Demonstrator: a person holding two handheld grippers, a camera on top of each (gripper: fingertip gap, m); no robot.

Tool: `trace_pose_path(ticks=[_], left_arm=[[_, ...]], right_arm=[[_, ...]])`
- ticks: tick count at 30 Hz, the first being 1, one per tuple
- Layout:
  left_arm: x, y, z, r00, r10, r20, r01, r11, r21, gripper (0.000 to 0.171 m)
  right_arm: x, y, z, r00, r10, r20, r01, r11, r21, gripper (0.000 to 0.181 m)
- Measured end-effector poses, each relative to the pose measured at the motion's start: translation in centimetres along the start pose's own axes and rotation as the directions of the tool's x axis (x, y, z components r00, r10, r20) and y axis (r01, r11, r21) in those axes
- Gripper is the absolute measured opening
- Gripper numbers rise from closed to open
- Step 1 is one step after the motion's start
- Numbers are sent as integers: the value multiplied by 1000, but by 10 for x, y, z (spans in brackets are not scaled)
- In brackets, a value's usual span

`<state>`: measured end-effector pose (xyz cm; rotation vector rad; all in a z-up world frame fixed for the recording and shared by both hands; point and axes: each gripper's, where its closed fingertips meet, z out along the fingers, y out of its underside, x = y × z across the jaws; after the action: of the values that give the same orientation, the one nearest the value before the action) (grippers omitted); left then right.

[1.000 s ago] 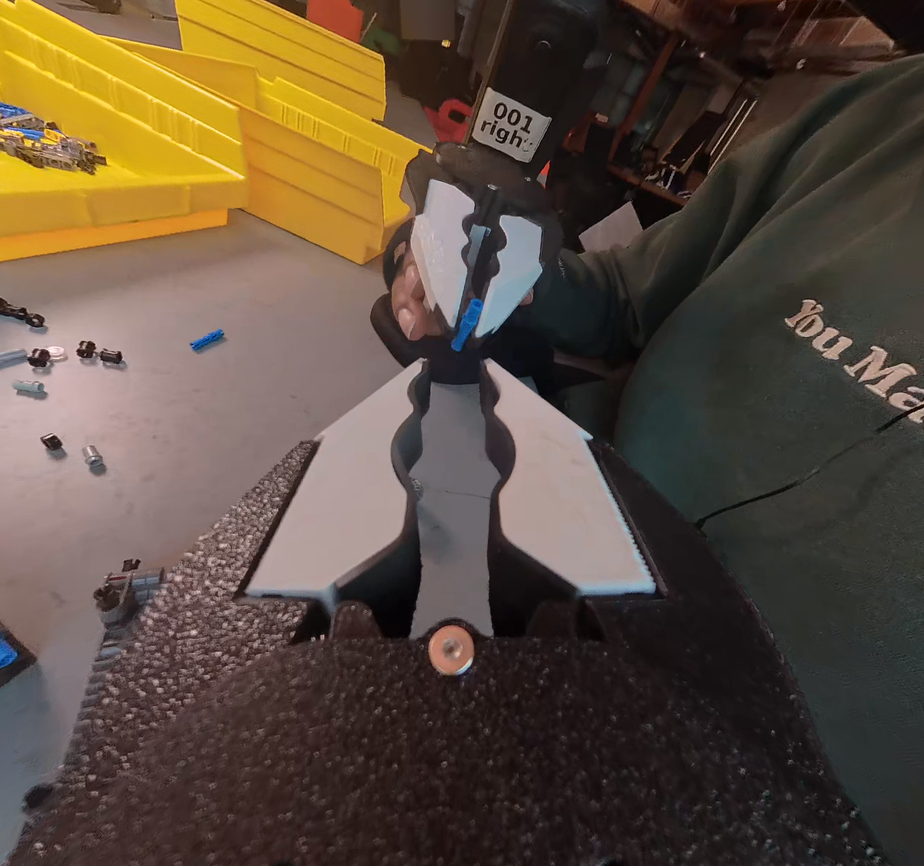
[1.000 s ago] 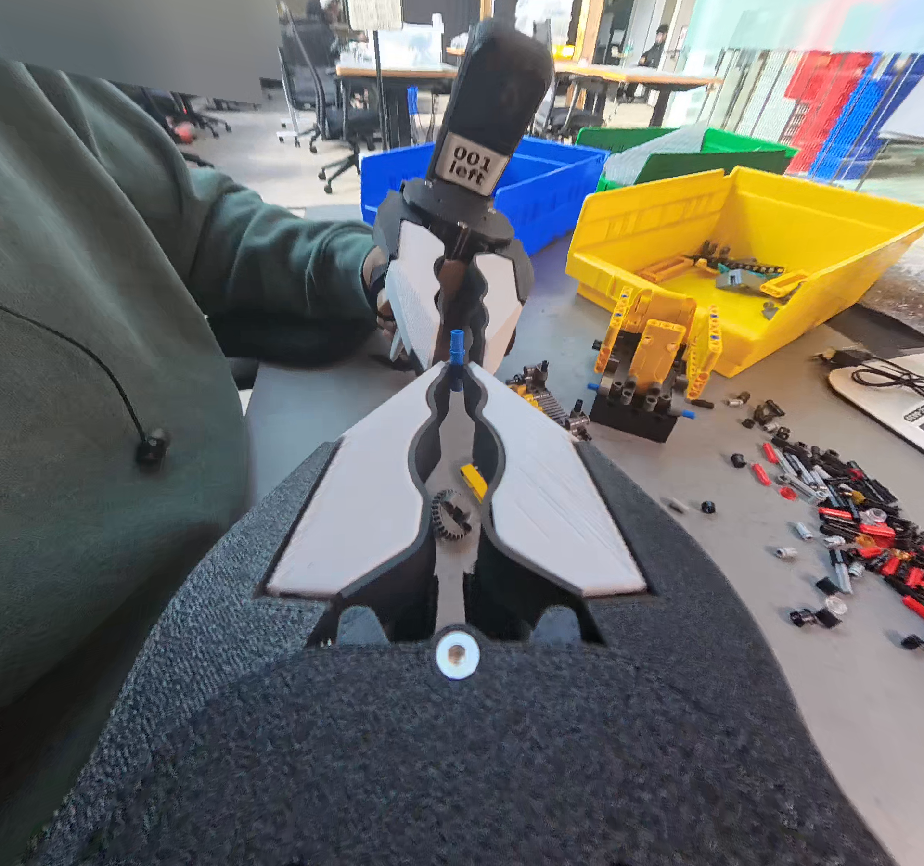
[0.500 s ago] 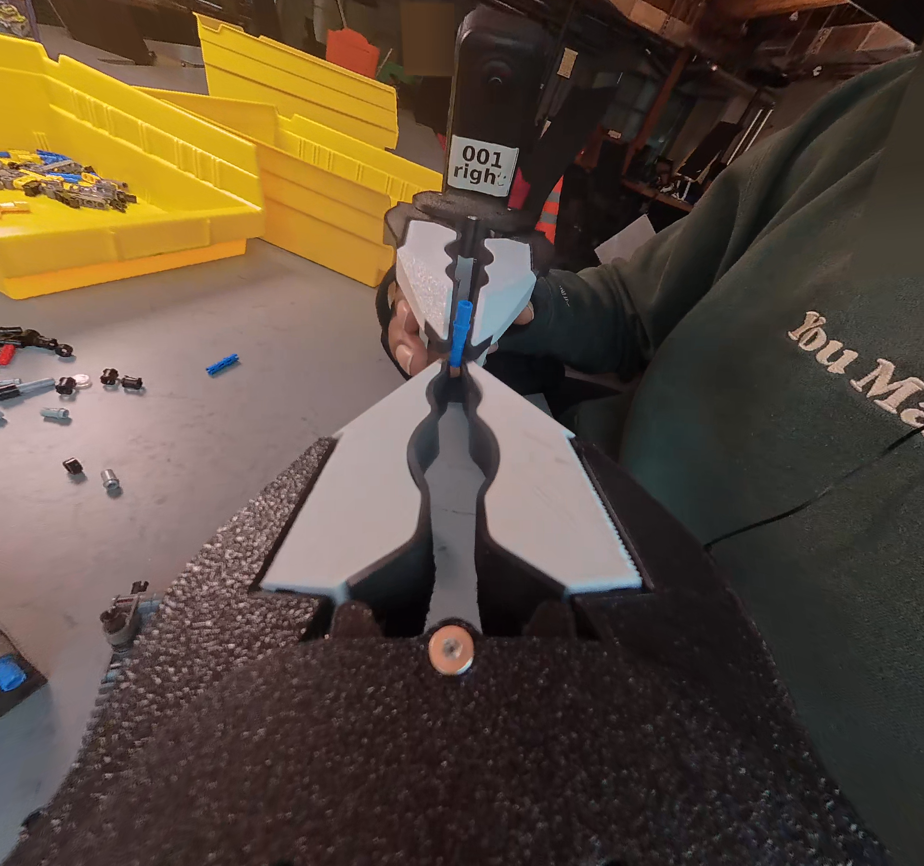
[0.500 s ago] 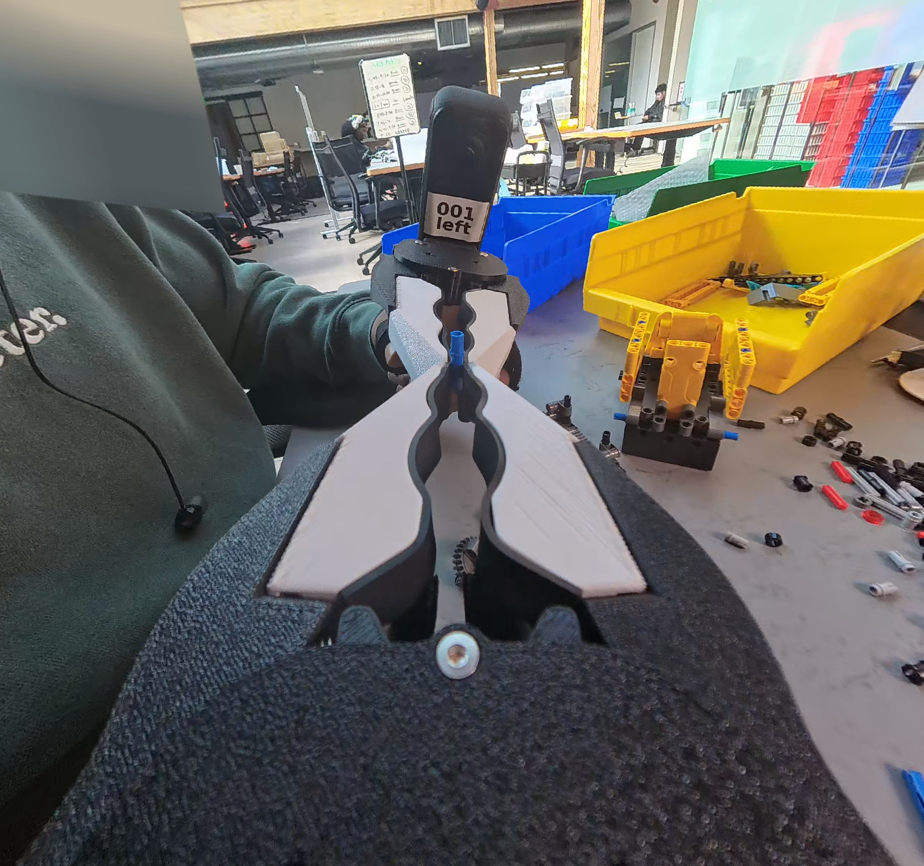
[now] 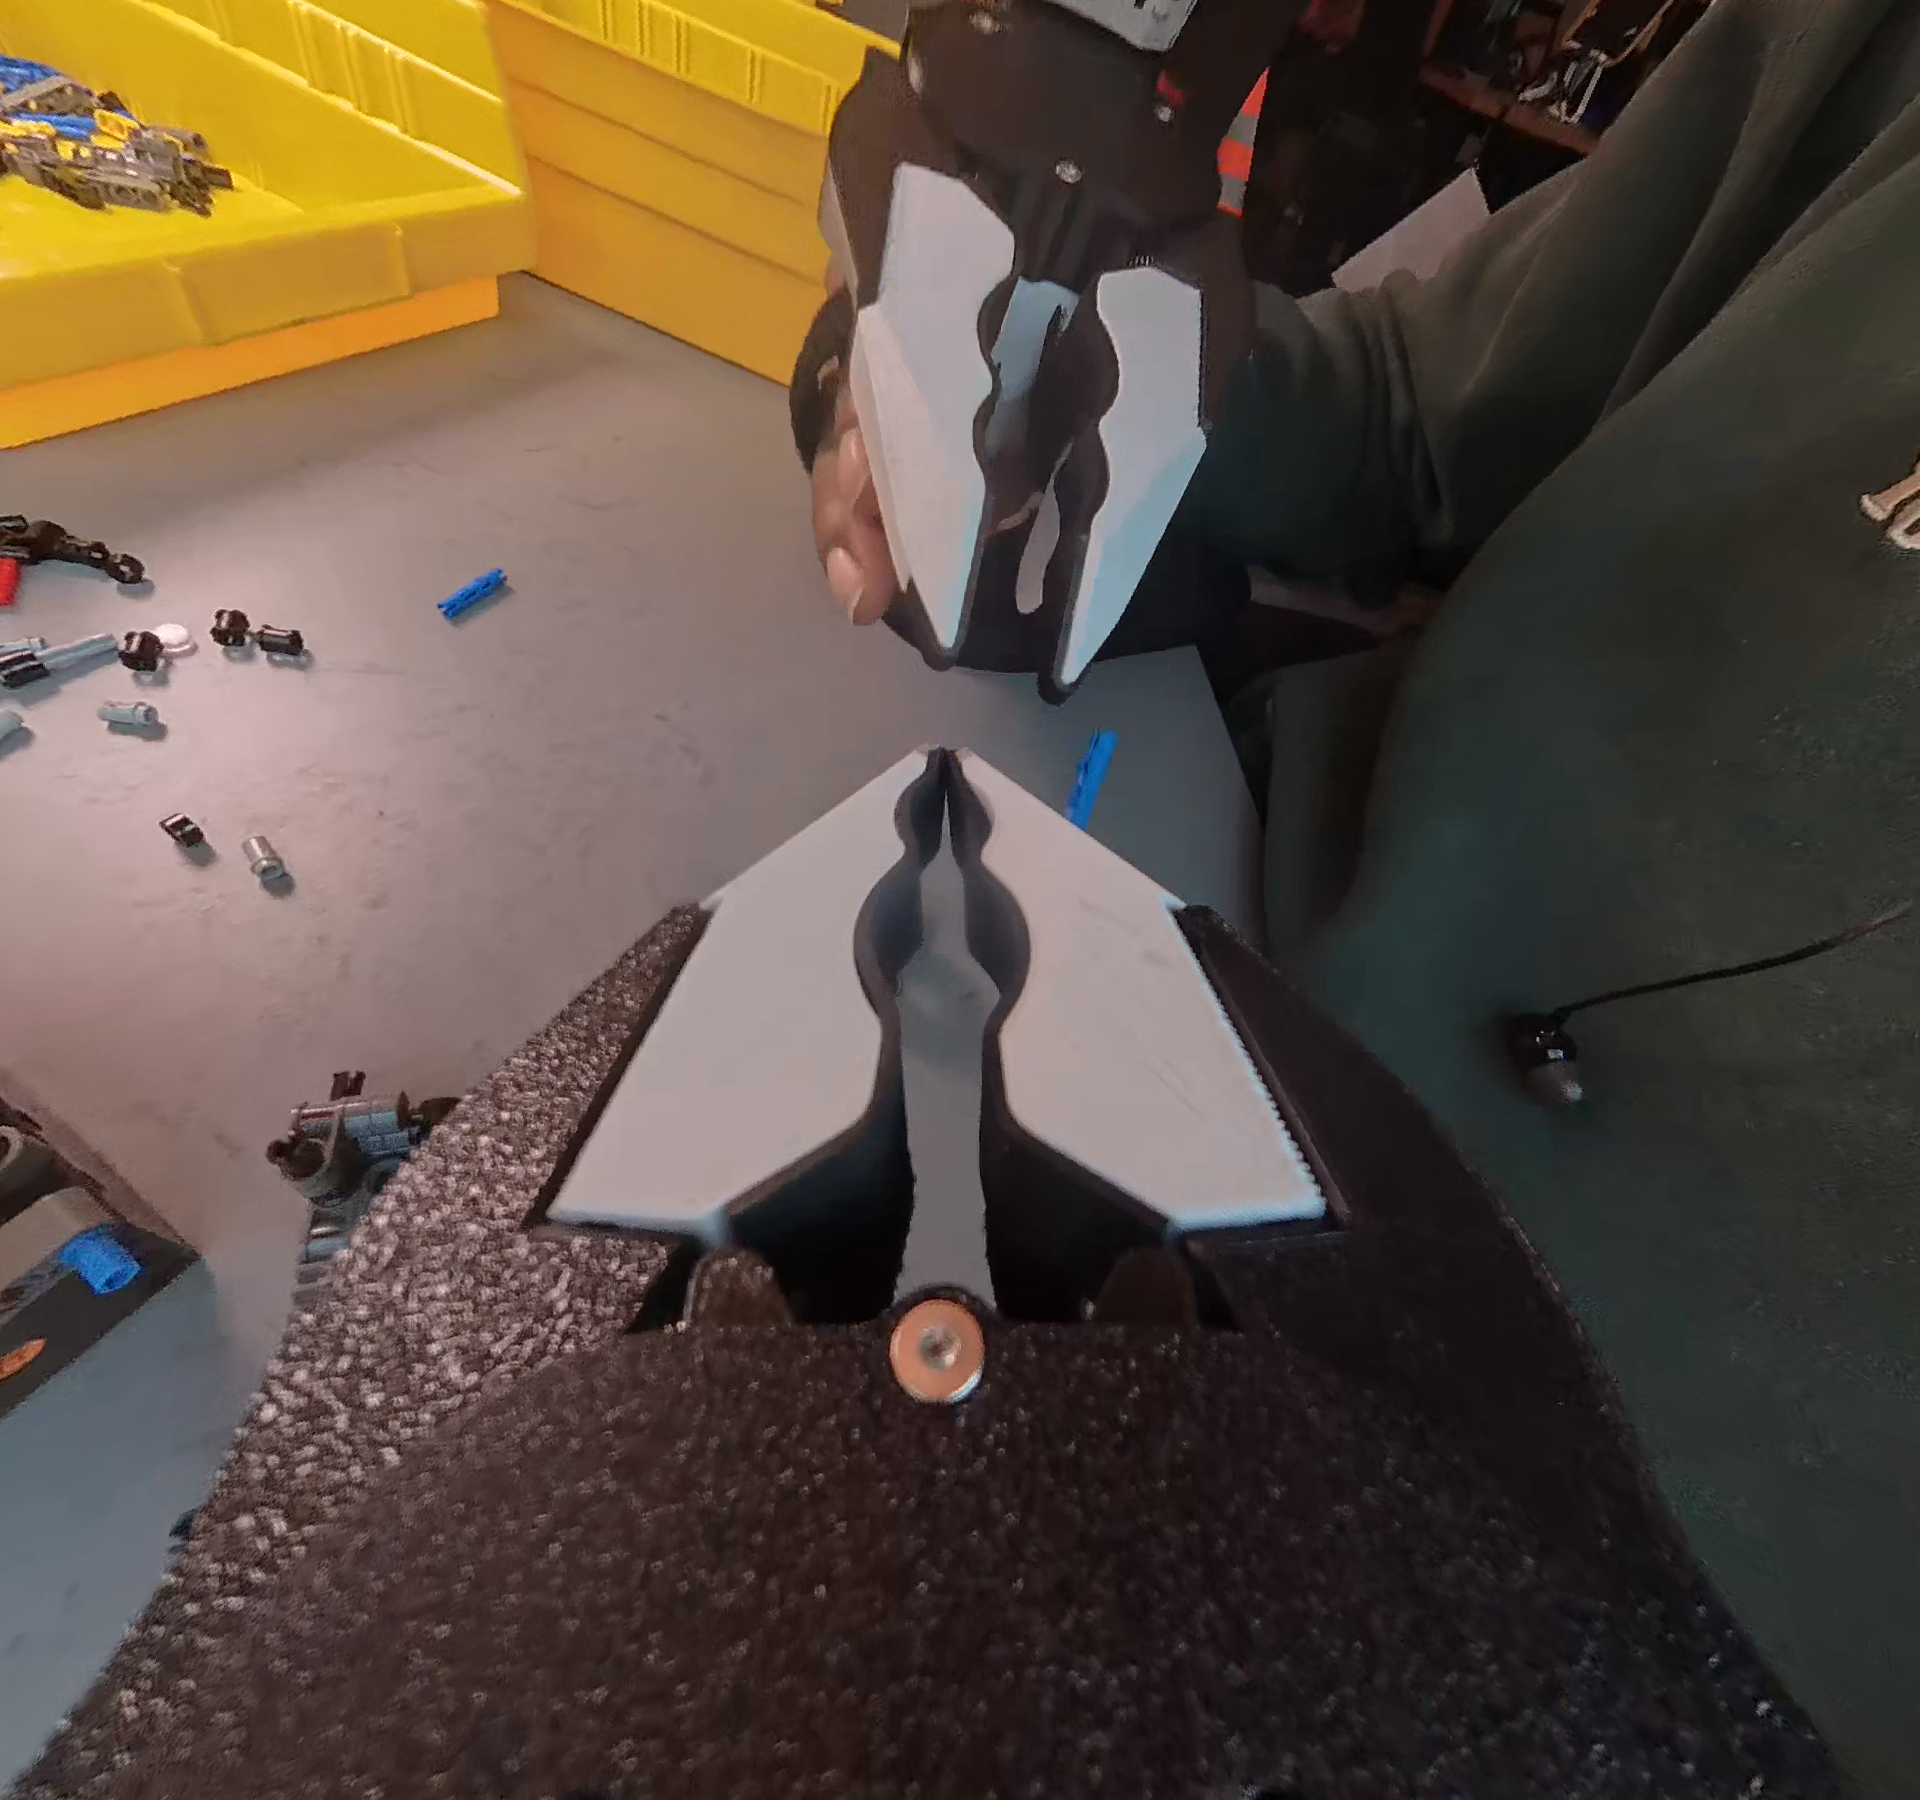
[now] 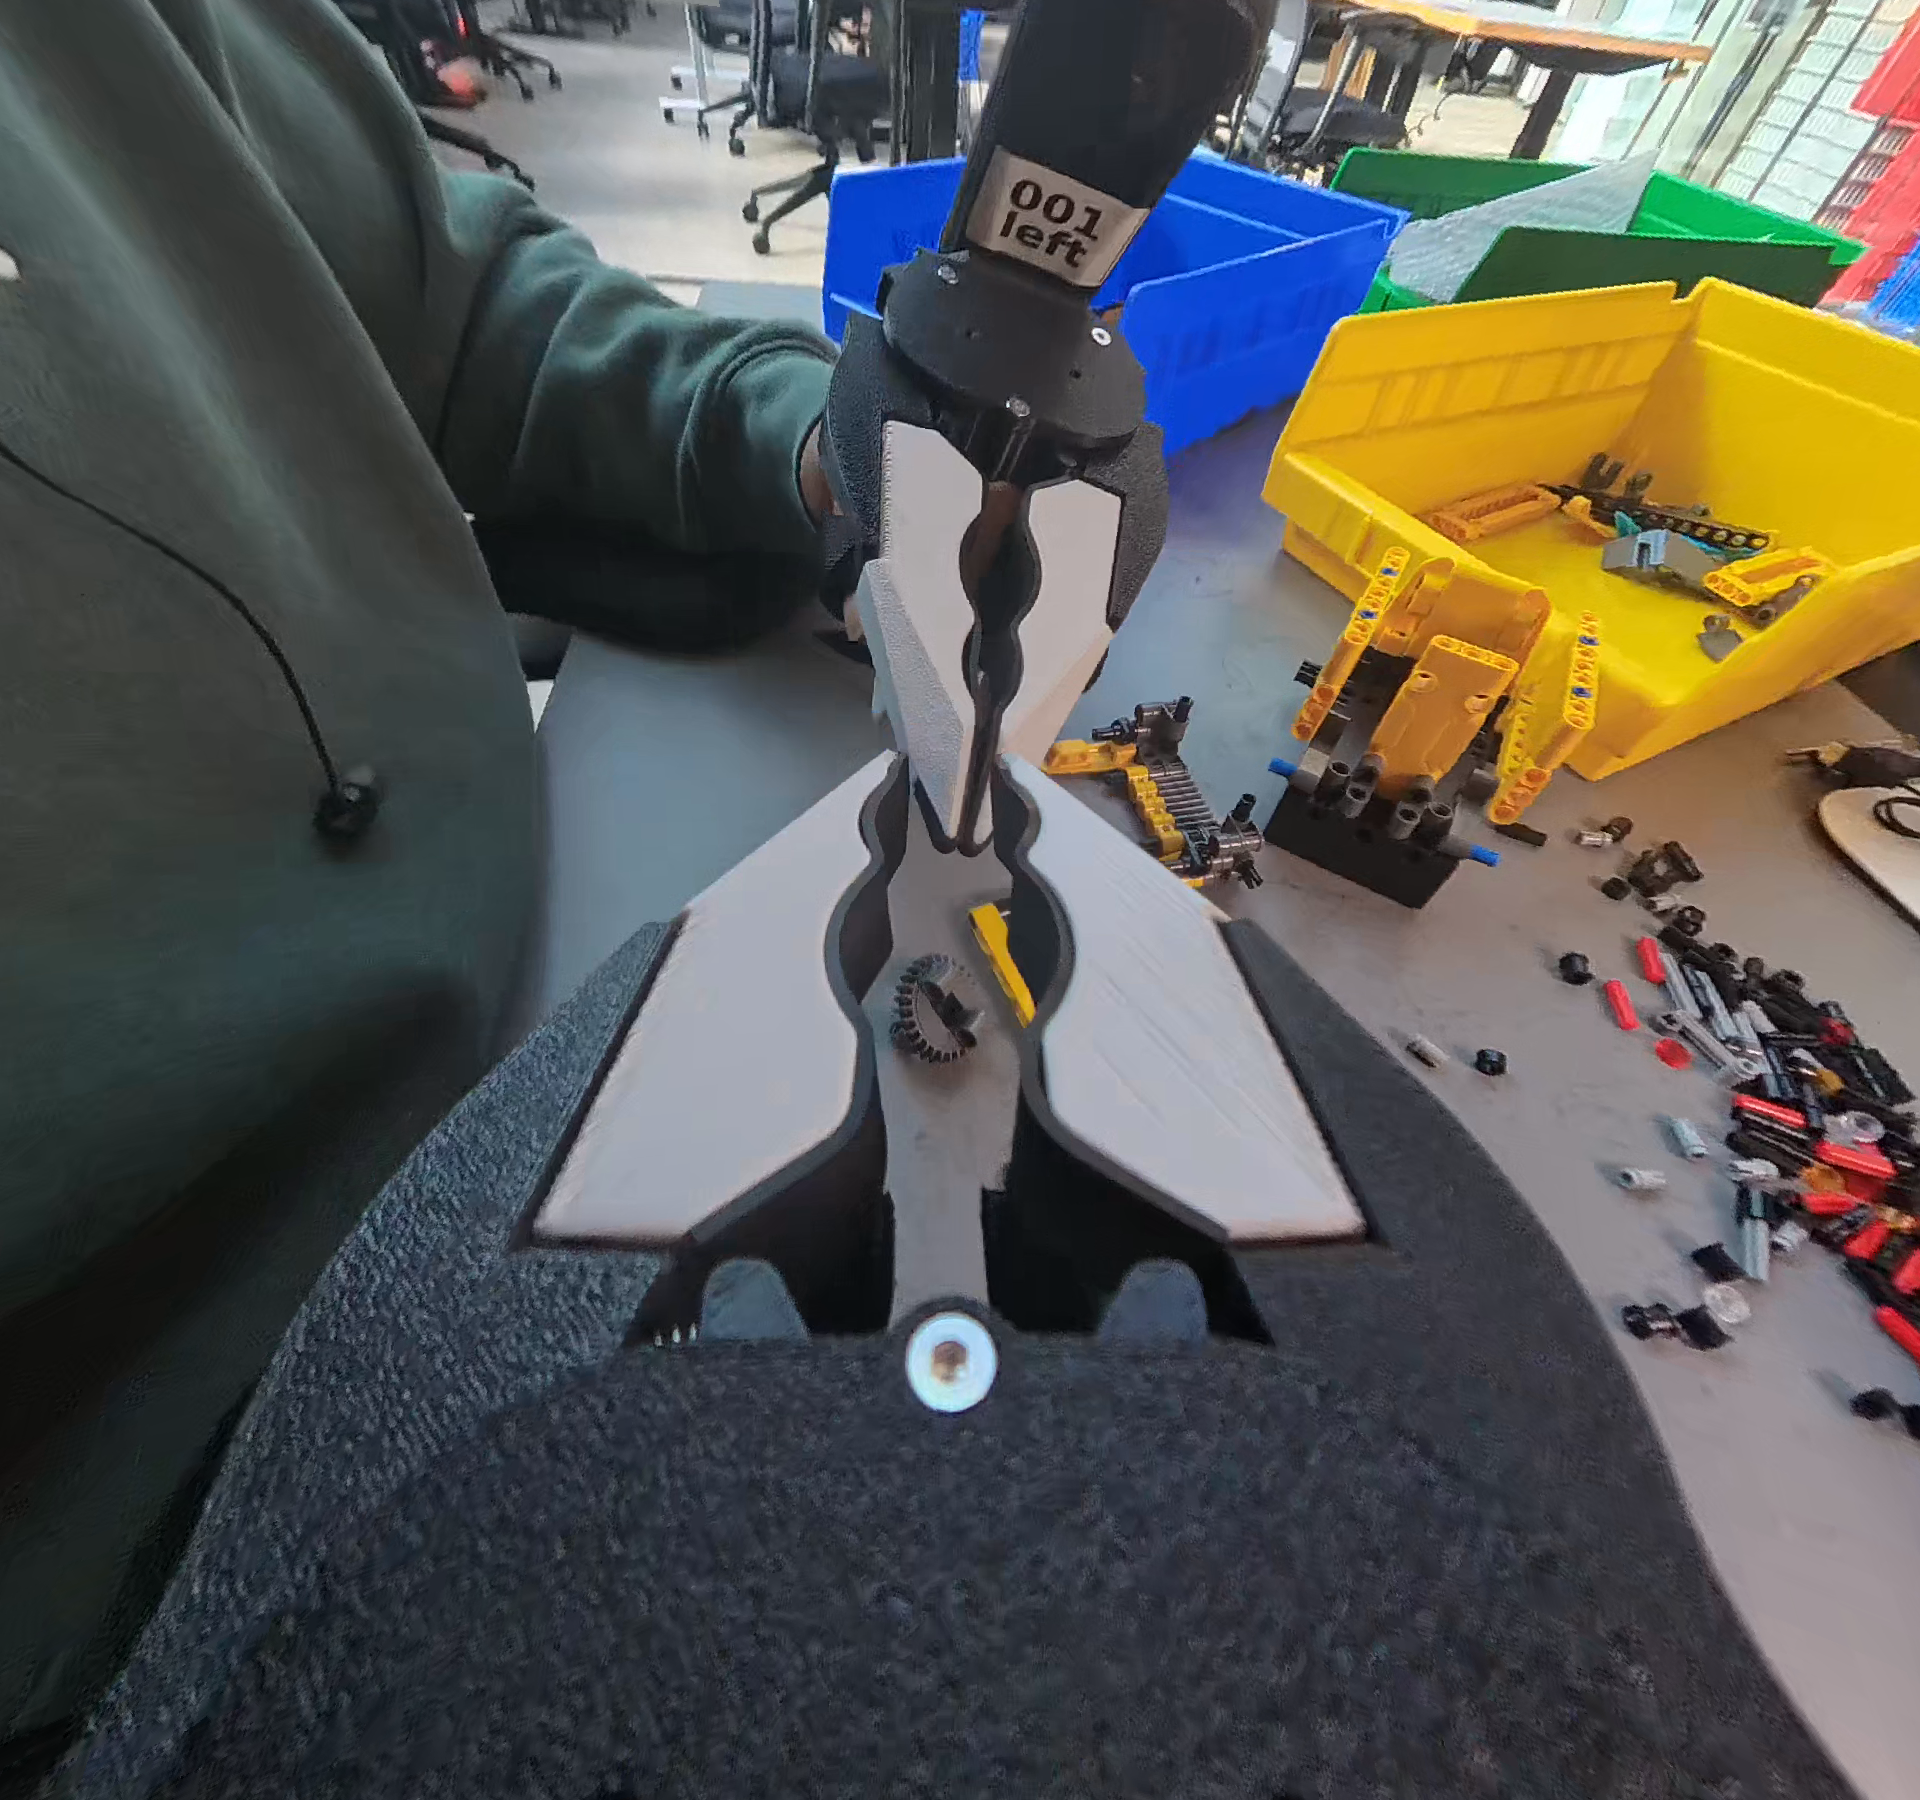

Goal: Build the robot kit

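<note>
Two grippers face each other over our grey table, held by a person in a dark green sweatshirt.

From the left wrist view, our left gripper has its jaws pressed together at the tips with nothing between them. A blue pin lies on the table just beside its right finger. The right gripper hangs above, jaws a narrow gap apart and empty. A second blue pin lies farther left, near scattered black and grey connectors. Yellow bins line the back; the nearest one holds a small blue-and-black brick assembly.

From the right wrist view, we see the right gripper narrowly parted, the left gripper's closed tips dipping between its fingers. A black gear and a yellow piece lie on the table beneath. The yellow bin holds orange beams and grey parts; blue and green bins stand behind, contents hidden. A yellow-and-black brick model stands before the yellow bin, beside loose red and black pieces.
</note>
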<state>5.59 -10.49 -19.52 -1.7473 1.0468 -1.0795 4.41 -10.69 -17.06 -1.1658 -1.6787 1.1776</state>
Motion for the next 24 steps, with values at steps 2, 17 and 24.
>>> trace_pose_path(ticks=[2, 17, 24], left_arm=[[0, 6, 3, 1000, -15, -4, 15, 999, -31, 0], [-19, 34, 4, 996, 12, 89, 4, 984, -176, 1], [-23, 35, 2, 995, 8, 103, 10, 985, -174, 3]], right_arm=[[0, 4, 1, 999, -54, -5, 54, 998, -43, 14], [-72, 76, 3, 962, -28, 273, 153, 881, -447, 16], [-76, 77, 34, 959, -68, 276, 186, 883, -430, 19]])
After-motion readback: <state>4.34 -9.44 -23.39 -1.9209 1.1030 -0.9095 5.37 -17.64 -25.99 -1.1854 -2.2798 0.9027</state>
